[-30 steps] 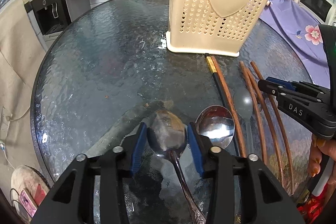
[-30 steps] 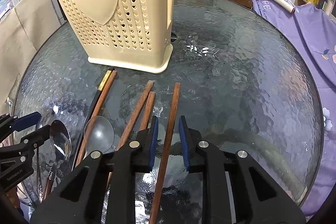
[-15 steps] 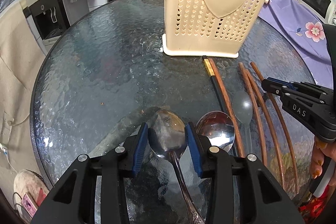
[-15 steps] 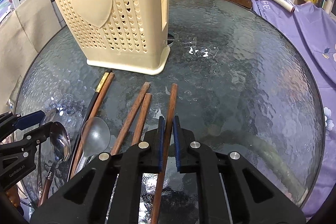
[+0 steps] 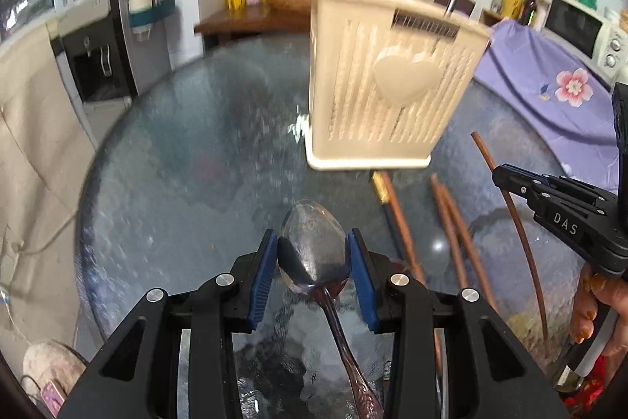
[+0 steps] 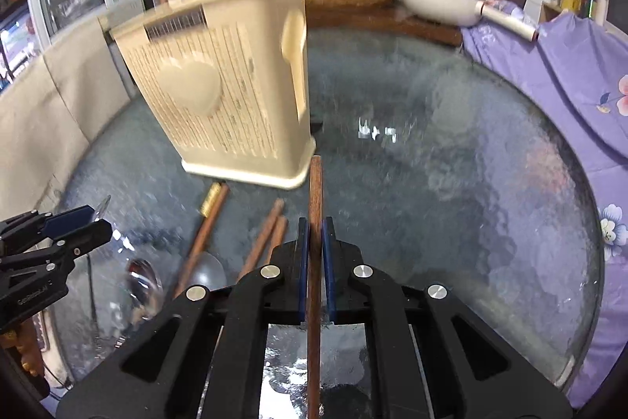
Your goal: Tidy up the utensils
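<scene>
Behind loose chopsticks (image 6: 263, 240), cream utensil holder (image 6: 219, 93).

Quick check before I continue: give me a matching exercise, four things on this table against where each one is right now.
Things:
1. metal spoon
2. wooden chopstick
3. cream utensil holder
4. pair of brown chopsticks

Places:
A. standing upright on the glass table
B. clamped in the right gripper
C. lying flat on the glass
D. clamped by its bowl in the left gripper

Pairs: 1-D, 2-B, 3-A, 4-C
</scene>
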### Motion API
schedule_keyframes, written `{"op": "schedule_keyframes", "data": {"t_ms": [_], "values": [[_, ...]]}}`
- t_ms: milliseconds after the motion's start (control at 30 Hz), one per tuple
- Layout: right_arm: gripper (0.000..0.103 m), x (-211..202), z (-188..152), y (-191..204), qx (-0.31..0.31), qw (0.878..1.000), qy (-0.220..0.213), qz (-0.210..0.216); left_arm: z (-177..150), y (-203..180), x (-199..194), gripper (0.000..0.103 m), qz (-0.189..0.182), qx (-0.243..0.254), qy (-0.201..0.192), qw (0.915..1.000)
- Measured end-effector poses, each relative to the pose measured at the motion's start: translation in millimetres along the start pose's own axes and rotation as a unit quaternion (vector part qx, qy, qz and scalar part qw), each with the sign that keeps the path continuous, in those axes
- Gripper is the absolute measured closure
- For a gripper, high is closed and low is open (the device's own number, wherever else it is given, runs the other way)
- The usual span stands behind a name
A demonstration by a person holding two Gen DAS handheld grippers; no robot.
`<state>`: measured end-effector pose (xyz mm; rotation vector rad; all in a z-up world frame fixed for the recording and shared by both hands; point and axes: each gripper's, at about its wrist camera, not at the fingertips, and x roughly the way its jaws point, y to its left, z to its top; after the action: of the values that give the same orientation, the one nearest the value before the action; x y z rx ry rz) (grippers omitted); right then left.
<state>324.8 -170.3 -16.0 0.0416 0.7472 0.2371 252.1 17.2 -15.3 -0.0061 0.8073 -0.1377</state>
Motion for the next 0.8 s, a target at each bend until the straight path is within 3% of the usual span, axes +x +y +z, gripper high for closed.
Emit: {"op": "schedule_keyframes", "data": {"t_ms": [467,800], "values": [[0.095,-101.9,13.2,-0.2,0.009,0.994,-0.102,0.05,14.4,-11.9,-59.6,0.068,-0.023,0.025,-0.087,0.9956],[0.095,-135.2,16.8,-1.8,0.002,0.991,-0.114,0.073,18.6,-18.8,-84.3,0.068,-0.026,0.037,-0.132,0.9902]]}}
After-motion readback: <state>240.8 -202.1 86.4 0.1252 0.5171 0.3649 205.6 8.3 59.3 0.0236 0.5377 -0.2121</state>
